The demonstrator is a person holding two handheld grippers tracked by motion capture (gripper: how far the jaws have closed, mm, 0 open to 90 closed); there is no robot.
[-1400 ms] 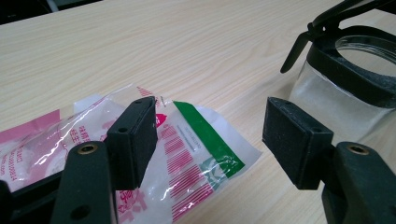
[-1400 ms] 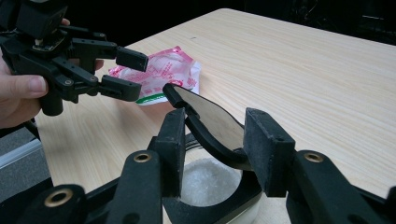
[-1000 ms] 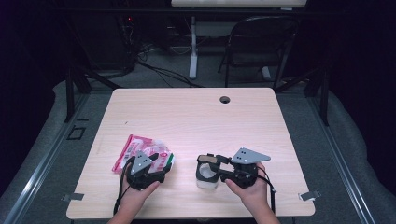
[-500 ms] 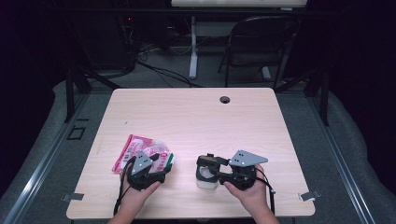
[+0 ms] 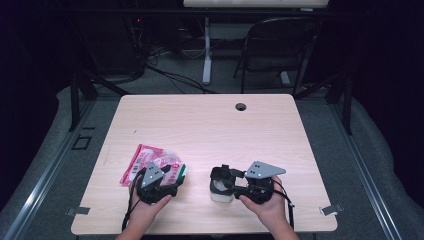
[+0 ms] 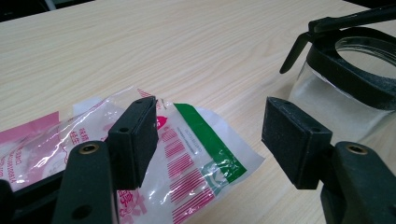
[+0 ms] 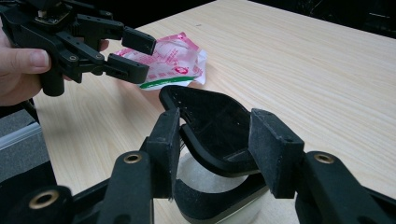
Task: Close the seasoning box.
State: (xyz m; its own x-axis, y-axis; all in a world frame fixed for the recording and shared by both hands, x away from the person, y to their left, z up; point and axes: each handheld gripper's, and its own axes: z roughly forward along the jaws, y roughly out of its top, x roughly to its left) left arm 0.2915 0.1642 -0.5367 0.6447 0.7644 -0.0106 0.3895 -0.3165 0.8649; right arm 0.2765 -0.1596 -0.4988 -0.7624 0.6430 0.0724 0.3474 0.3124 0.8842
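My right tongs [image 7: 212, 154], just been opening, straddle the clear jar's [image 5: 220, 190] raised black flip lid [image 7: 210, 128] near-centre on the bench [image 5: 210, 125]; left tongs [image 6: 210, 140] gape over the pink snack packet [image 5: 150, 162].

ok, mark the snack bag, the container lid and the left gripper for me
snack bag [image 5: 150, 159]: high view, on its pink upper part.
container lid [image 7: 210, 122]: right gripper view, on the raised black lid's inner face.
left gripper [image 7: 135, 55]: right gripper view, midway between its two open fingertips.
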